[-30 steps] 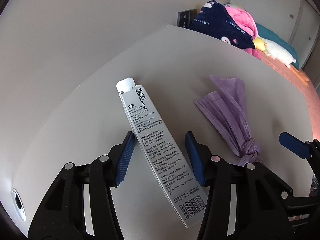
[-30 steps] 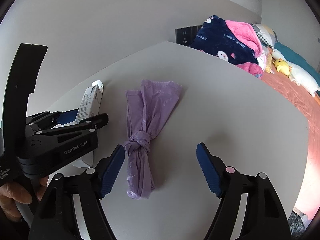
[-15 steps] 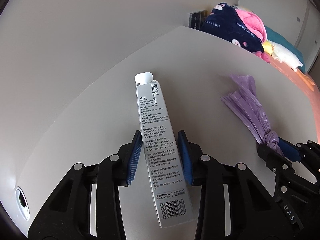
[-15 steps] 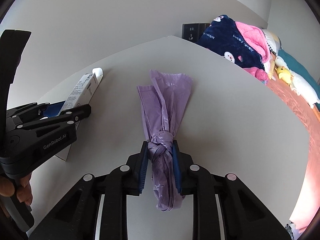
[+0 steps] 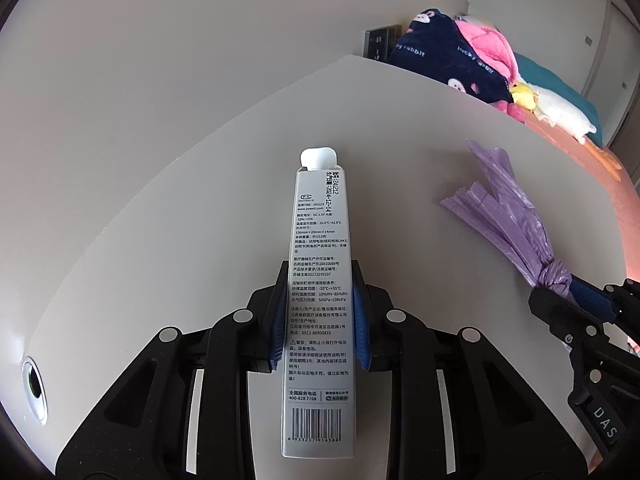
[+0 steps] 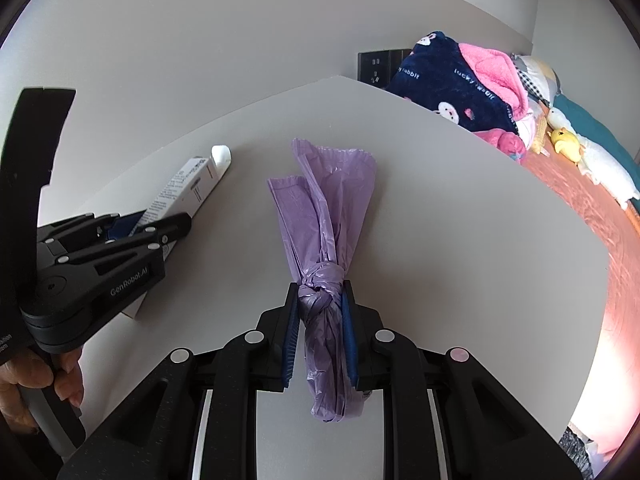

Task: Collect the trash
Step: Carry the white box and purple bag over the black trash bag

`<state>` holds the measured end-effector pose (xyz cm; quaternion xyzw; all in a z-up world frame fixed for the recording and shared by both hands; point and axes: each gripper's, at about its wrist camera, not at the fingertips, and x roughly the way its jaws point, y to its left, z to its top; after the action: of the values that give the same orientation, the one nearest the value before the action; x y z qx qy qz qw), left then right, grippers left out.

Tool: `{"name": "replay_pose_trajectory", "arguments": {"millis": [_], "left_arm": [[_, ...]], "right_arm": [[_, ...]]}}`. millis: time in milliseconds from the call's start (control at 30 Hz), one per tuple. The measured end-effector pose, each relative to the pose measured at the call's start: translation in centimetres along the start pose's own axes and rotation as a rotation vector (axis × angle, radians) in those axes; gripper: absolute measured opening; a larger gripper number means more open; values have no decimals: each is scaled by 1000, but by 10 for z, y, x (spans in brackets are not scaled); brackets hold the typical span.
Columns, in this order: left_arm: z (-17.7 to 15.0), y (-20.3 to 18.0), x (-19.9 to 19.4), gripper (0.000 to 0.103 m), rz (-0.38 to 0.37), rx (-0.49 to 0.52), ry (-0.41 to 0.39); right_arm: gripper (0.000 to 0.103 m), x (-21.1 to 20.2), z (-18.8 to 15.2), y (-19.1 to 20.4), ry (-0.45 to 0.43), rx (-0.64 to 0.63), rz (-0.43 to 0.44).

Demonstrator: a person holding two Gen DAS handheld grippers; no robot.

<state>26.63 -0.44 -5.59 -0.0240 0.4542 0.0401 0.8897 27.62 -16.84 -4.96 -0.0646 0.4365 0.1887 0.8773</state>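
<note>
A long white box (image 5: 320,240) with printed text and a barcode lies on the white tabletop (image 5: 180,240). My left gripper (image 5: 319,280) is shut on it, its blue pads pressed against the long sides. To the right lies a knotted purple plastic bag (image 6: 324,208). The jaws of my right gripper (image 6: 320,292) are closing on the bag, and the pads squeeze it at and below the knot. The right wrist view shows the box (image 6: 188,188) in the left gripper (image 6: 132,228) at the left. The left wrist view shows the bag (image 5: 516,232) and the right gripper (image 5: 576,300) at the right edge.
A bed with a navy and pink blanket (image 6: 460,84) and plush toys (image 5: 560,112) lies beyond the table's far edge. A dark wall socket (image 6: 376,66) sits at the back. The tabletop has a round hole (image 5: 34,390) at the near left. A person's hand (image 6: 40,380) holds the left gripper.
Both grippers went from open to shut: the left on the white box, which straightened between its pads, and the right on the purple bag at its knot.
</note>
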Motion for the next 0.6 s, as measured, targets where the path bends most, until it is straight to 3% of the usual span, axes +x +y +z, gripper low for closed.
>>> {"name": "replay_pose_trajectory", "arguments": {"millis": [600], "left_arm": [[-31,-25,-61,27,-37,39,-50]], "right_arm": [[21,-66,-29,-4,-52,14,21]]}}
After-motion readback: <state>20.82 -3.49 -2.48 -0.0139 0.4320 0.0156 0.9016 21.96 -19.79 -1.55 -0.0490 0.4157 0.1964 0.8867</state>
